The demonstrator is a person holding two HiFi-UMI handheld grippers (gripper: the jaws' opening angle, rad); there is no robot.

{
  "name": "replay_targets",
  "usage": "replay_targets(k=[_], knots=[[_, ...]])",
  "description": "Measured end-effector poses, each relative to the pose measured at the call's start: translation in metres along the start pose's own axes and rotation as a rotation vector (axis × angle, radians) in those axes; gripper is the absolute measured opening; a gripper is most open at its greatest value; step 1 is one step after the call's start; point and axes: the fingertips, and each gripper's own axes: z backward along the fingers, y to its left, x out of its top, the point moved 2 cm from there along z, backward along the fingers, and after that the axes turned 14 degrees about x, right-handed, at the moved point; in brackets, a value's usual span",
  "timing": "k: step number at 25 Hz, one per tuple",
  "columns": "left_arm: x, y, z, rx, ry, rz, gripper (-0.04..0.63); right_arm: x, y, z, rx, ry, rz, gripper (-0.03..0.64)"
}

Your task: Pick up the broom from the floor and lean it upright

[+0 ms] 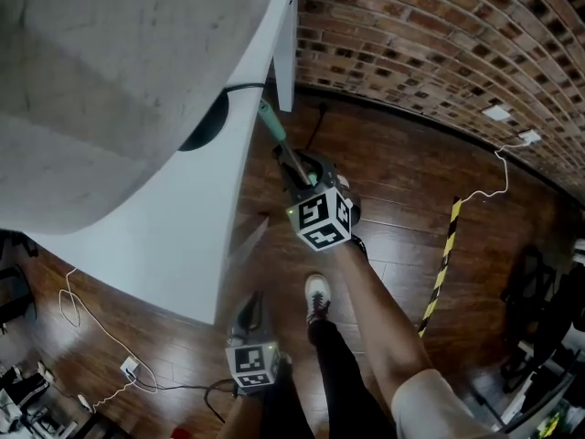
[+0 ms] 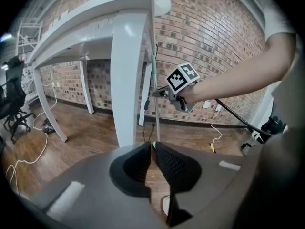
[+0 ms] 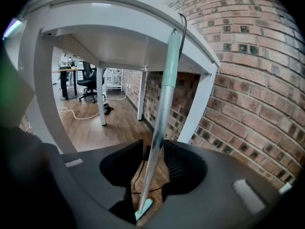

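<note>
1. Head view: the broom point(image 1: 271, 124) stood nearly upright, with its green grip against the edge of the white table point(image 1: 174, 245). The right gripper point(image 1: 294, 166) sat at the metal shaft below the grip. The left gripper point(image 1: 250, 309) hung lower, near the person's shoe, well apart from the broom.
2. Left gripper view: its jaws were pressed together, with nothing between them.
3. Right gripper view: its jaws were spread and the shaft stood between them, neither pad visibly squeezing it. The broom's lower end rested on the wooden floor point(image 3: 95, 123) and its top on the table edge, near the brick wall point(image 3: 257, 104).
4. Judgement: the lean looked done. The right gripper should draw straight back without brushing the shaft, since the grip could slide along the table's smooth edge. The left gripper should stay ready to catch.
</note>
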Motion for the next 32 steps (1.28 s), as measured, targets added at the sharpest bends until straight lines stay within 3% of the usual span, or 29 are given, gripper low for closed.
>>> replay_targets(k=[12,16,26,32], knots=[[-0.002,0.009,-0.005,0.012,0.010,-0.011,0.032,-0.010,-0.007,0.011,-0.047,-0.024,-0.066,0.125],[0.001,0.009,-0.004,0.020,0.006,-0.009,0.032,-0.014,-0.004,0.025,-0.072,-0.038,-0.079,0.014],[0.009,0.009,0.001,0.027,-0.017,-0.016,0.028,-0.034,0.002,0.069,-0.103,-0.036,-0.142,0.014],[0.042,0.020,0.029,0.015,-0.064,-0.091,0.023,-0.014,0.019,0.129,-0.138,-0.059,-0.190,0.014]])
